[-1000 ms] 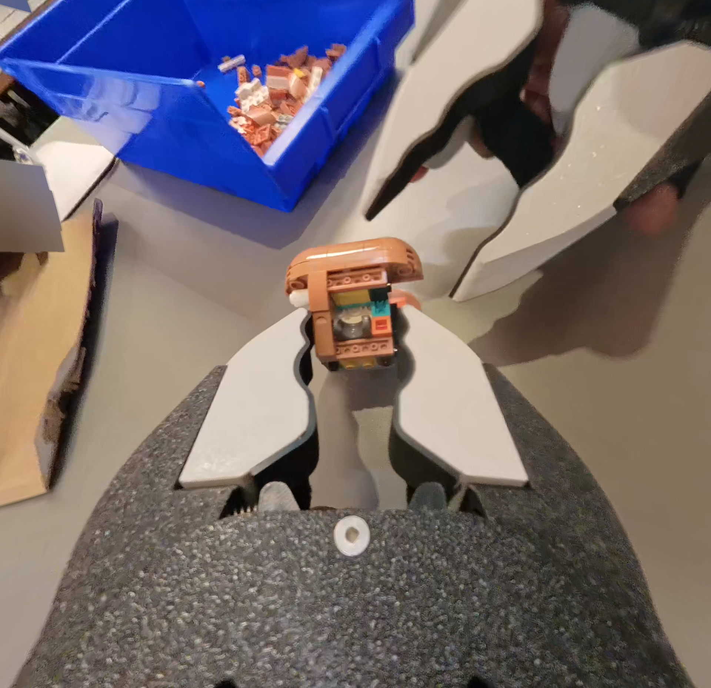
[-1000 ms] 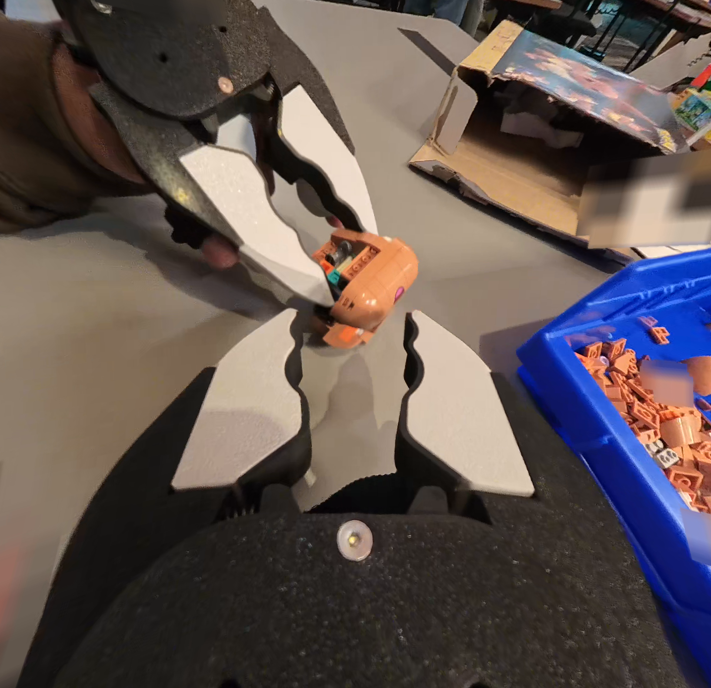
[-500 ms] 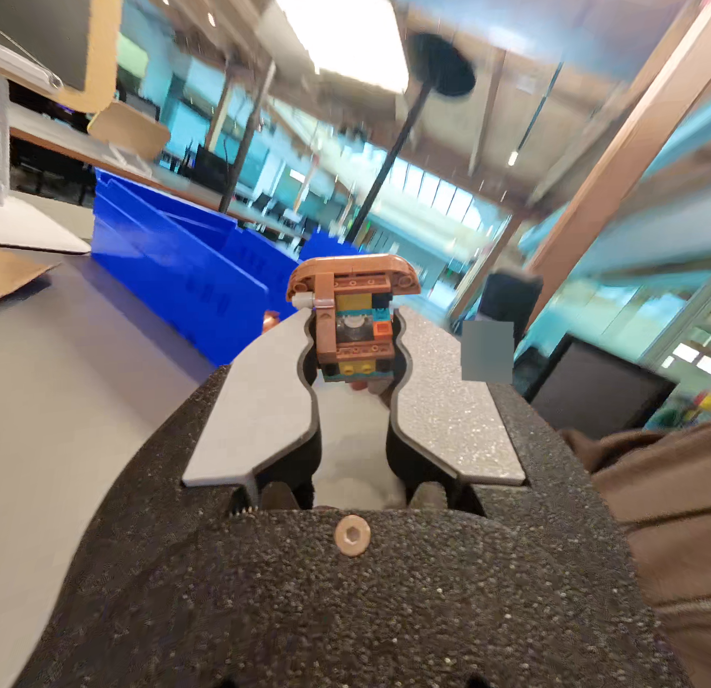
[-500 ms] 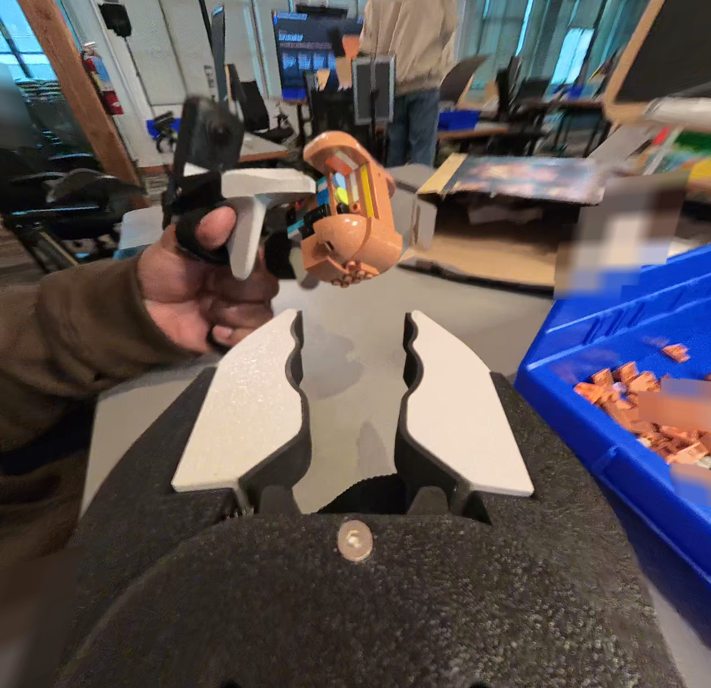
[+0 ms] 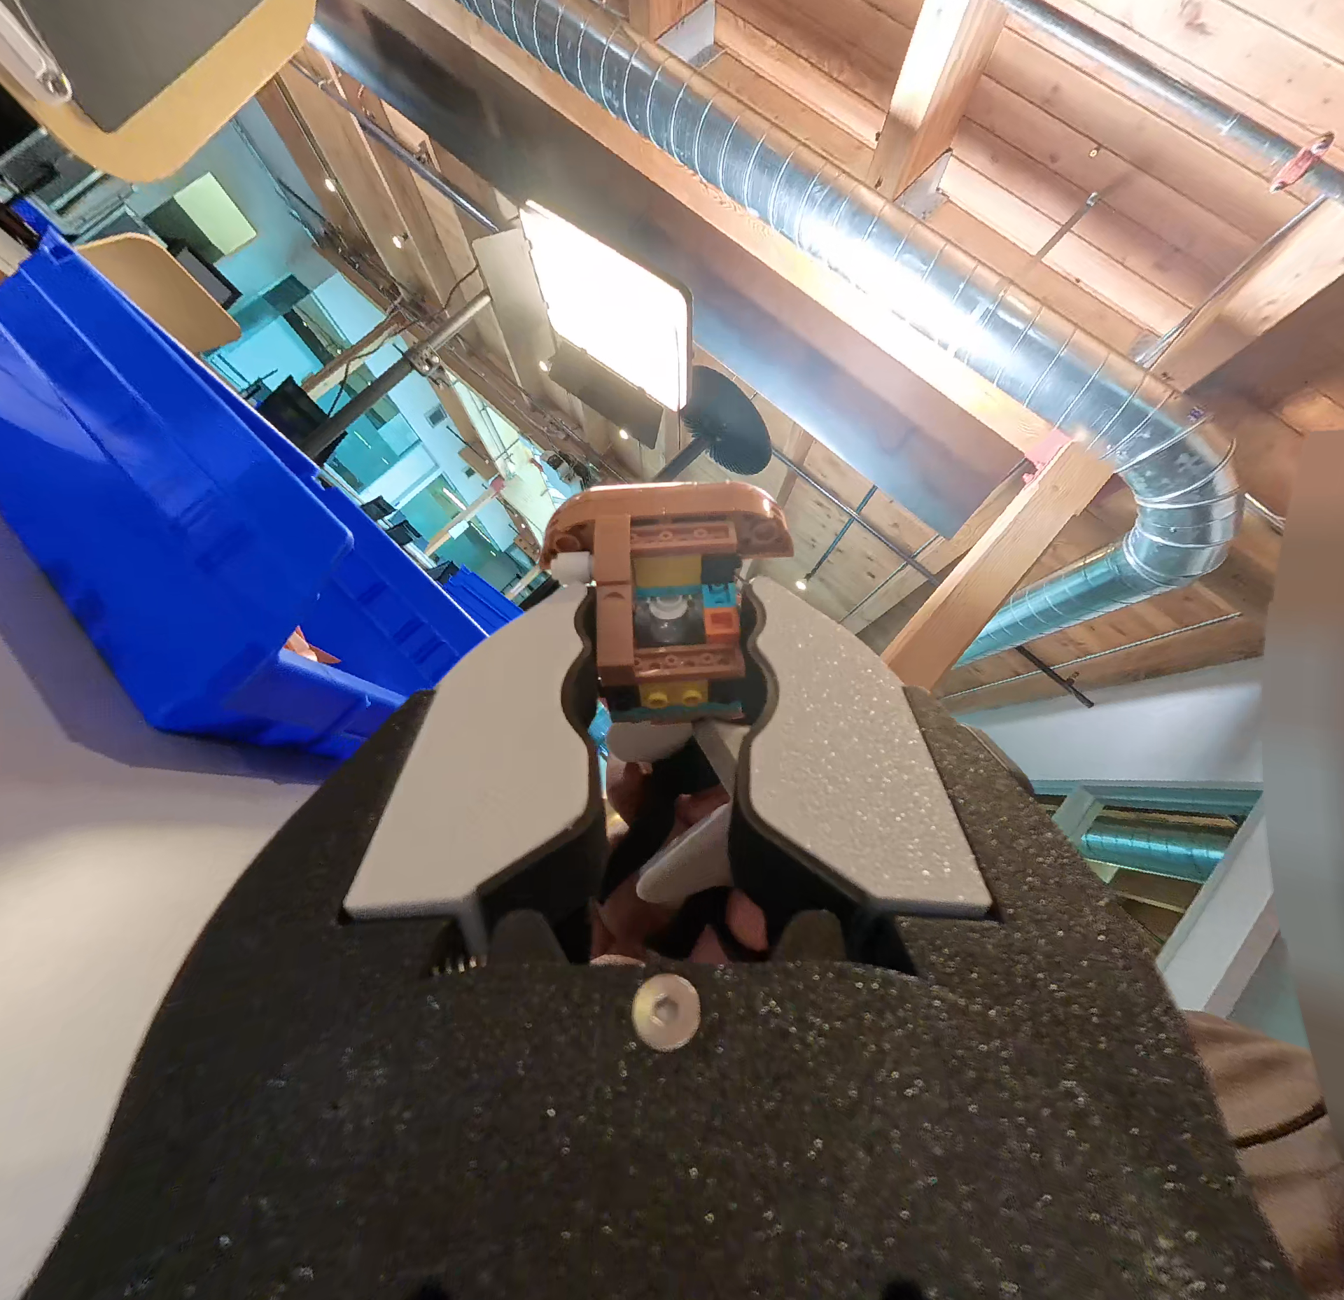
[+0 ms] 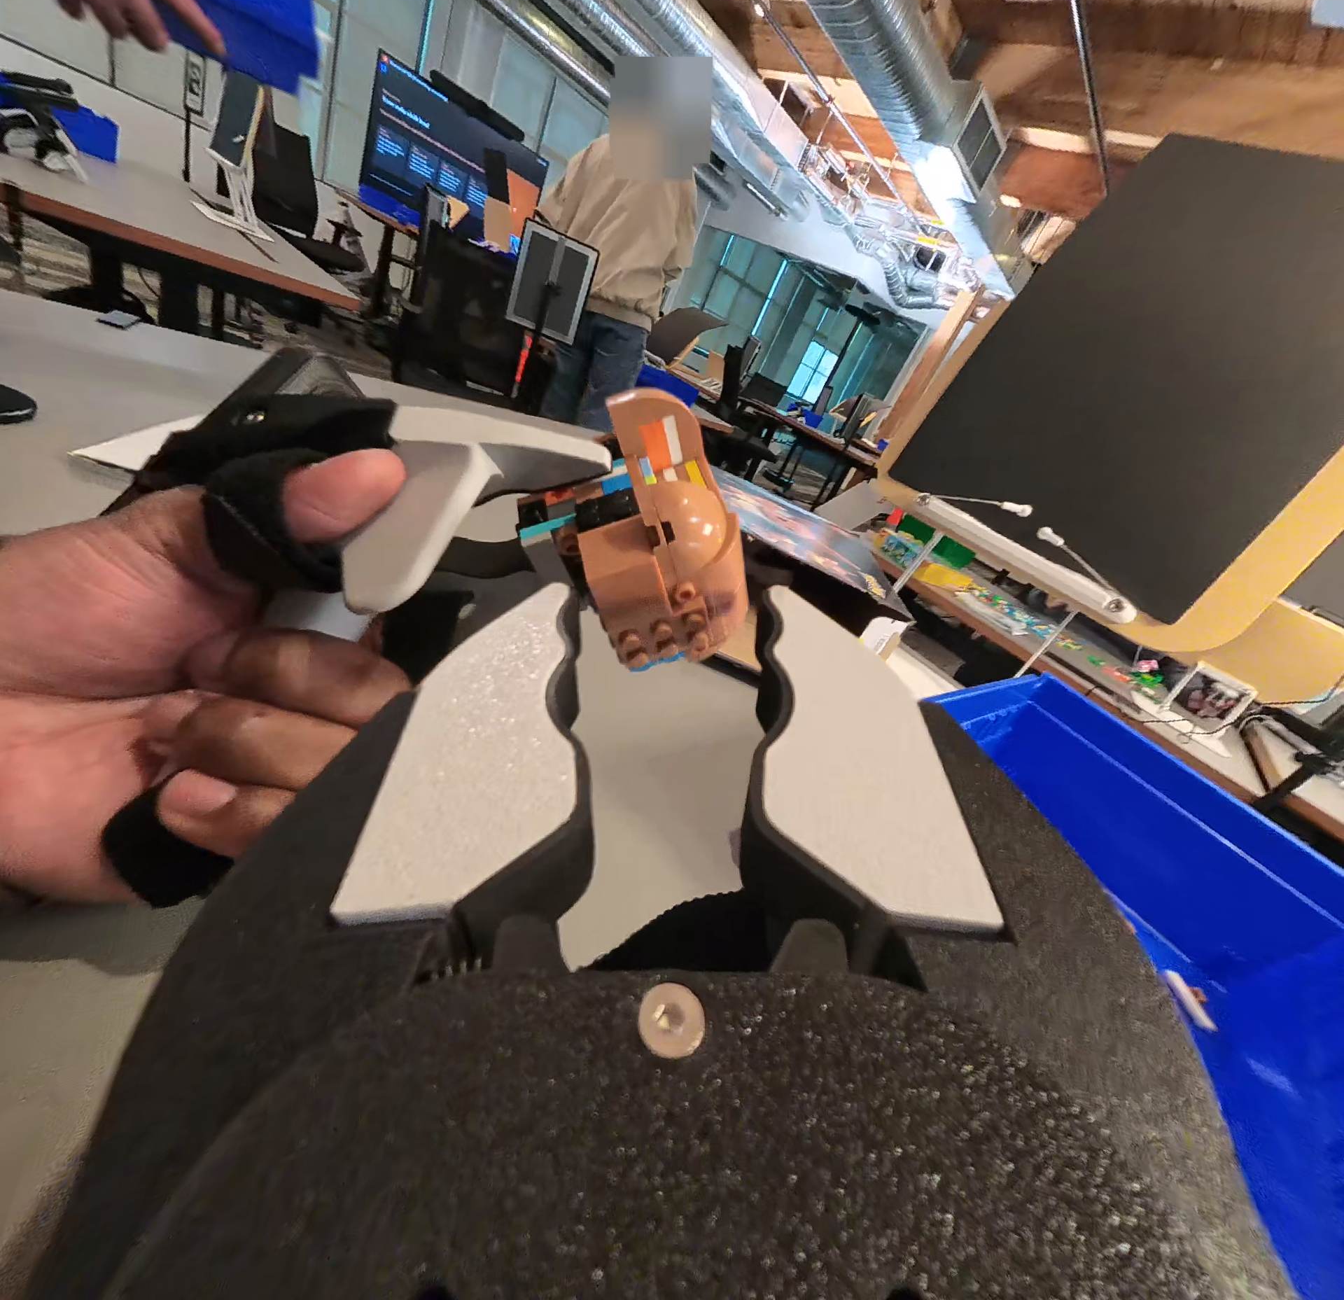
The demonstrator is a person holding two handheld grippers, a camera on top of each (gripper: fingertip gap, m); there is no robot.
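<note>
One grey table (image 6: 131, 385), timber ceiling (image 5: 1091, 138)

A grey table (image 6: 658, 792) bears a blue plastic bin (image 6: 1134, 814). Beyond the bin lies an opened cardboard box (image 6: 800, 538) with a printed lid.

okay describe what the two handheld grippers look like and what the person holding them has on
Both the left gripper and the right gripper have a black, speckled foam-like body with one silver screw at its centre. Their fingers are flat pale grey plates with wavy black inner edges. The left hand wears black finger straps, and a brown sleeve shows.
</note>
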